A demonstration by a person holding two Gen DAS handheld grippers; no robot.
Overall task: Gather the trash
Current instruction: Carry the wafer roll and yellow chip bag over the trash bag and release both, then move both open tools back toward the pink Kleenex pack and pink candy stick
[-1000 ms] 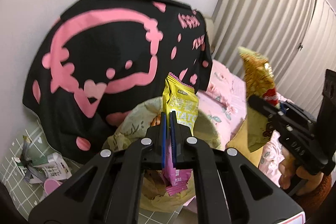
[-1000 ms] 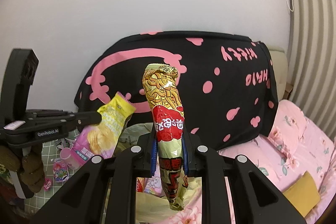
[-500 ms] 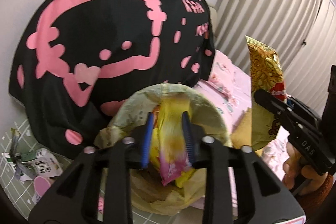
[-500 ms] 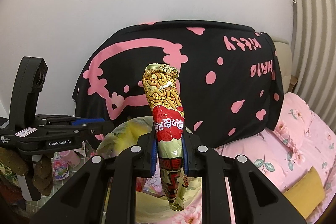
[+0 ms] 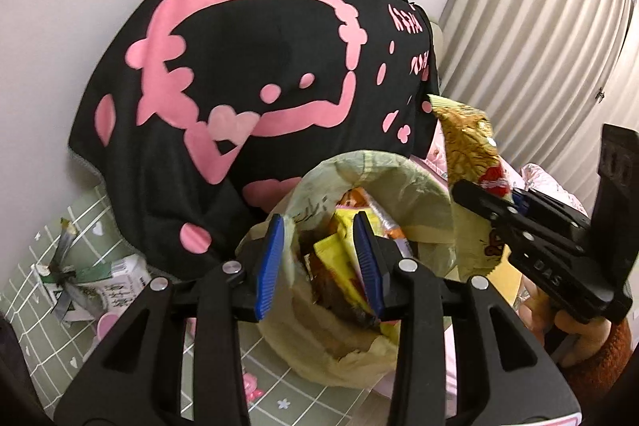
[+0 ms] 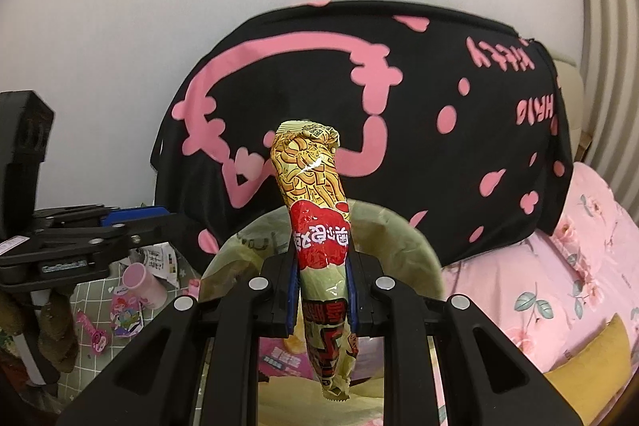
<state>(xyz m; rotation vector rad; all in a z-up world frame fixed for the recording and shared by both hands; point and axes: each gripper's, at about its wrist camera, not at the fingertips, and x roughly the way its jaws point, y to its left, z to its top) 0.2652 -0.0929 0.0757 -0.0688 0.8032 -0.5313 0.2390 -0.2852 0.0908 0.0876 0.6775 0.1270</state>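
The left gripper (image 5: 319, 258) hangs right over the mouth of the trash bag (image 5: 423, 186), its blue pads (image 5: 269, 266) parted and opening wider, with nothing pressed between them. Through the gap you look straight down at a yellow wrapper (image 5: 339, 262) lying loose inside the bag among other wrappers; the right-hand pad overlaps it in view, but I can't tell whether they touch. The bag is a pale yellowish-green liner, its rim folded outward.

At about 3 o'clock from the bag's mouth in the left wrist view, the right gripper (image 5: 499, 202) comes in from the side, a hand (image 5: 575, 330) in a rust-coloured sleeve behind it. Its jaws are narrow and clamped on a gold and red snack packet (image 6: 315, 226), which stands upright between the pads, its crimped top at 12 o'clock and its tail drooping below the jaws. In the right wrist view the packet sits just in front of the bag's rim (image 6: 383, 222).

Behind the bag, at 12 o'clock, a black blanket with pink shapes (image 5: 255, 66) is draped against the wall. A pink flowered bedsheet (image 6: 559, 266) runs off at 3 o'clock. On the green checked floor mat (image 5: 24, 306) at 9 o'clock, more litter lies: a crumpled carton (image 5: 116, 286) and a pink cup (image 6: 141, 280)
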